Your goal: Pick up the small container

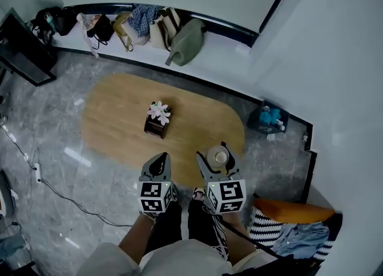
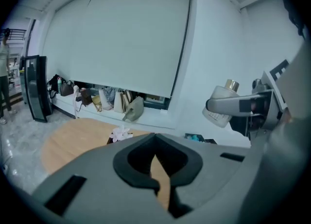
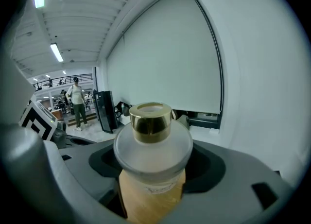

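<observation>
The small container (image 1: pixel 219 156) is a frosted bottle with a gold cap (image 3: pixel 151 118). My right gripper (image 1: pixel 216 156) is shut on its body and holds it upright in the air over the near edge of the oval wooden table (image 1: pixel 119 119). In the left gripper view the same container (image 2: pixel 222 105) hangs at the right between the right gripper's fingers (image 2: pixel 243 105). My left gripper (image 1: pixel 160 161) is level with it on the left, a short way apart, shut with nothing in it (image 2: pixel 155 143).
A dark box with a white flower (image 1: pixel 158 119) stands mid-table. Several bags (image 1: pixel 155 26) line the window ledge. A black cabinet (image 1: pixel 24 53) is far left, a bin with blue items (image 1: pixel 269 117) right of the table, and an orange cushion (image 1: pixel 290 211) by my legs.
</observation>
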Motion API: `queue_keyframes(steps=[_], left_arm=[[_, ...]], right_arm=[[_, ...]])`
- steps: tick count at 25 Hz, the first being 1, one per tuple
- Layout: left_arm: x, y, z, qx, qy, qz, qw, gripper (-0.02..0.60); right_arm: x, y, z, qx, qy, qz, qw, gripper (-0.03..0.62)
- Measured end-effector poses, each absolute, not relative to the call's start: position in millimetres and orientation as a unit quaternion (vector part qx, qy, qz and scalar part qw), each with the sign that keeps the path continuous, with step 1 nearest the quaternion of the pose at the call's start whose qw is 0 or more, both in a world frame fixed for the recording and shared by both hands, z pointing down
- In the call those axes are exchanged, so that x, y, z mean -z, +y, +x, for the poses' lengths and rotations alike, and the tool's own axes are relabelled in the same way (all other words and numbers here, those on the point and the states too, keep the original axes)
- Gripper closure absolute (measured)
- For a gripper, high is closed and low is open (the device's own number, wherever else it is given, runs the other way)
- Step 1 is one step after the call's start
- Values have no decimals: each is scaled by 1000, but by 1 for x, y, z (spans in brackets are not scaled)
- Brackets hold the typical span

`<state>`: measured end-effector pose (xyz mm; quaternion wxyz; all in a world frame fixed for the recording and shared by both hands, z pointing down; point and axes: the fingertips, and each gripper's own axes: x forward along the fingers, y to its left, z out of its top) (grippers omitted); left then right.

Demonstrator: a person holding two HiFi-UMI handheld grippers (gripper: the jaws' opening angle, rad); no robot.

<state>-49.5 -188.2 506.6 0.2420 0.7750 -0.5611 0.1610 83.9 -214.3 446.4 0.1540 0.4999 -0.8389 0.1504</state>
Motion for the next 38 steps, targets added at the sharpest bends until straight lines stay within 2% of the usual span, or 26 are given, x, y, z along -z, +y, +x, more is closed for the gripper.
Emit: queue_keyframes(steps=[20, 38], left_arm=[[-356, -201, -7, -82, -499, 848, 157, 574], [-305, -199, 16, -70, -508, 850, 120, 574]], right_arm=[[-305, -172, 110, -125, -810, 560, 120, 253], [-274, -174, 128, -135, -819, 550, 90, 253]])
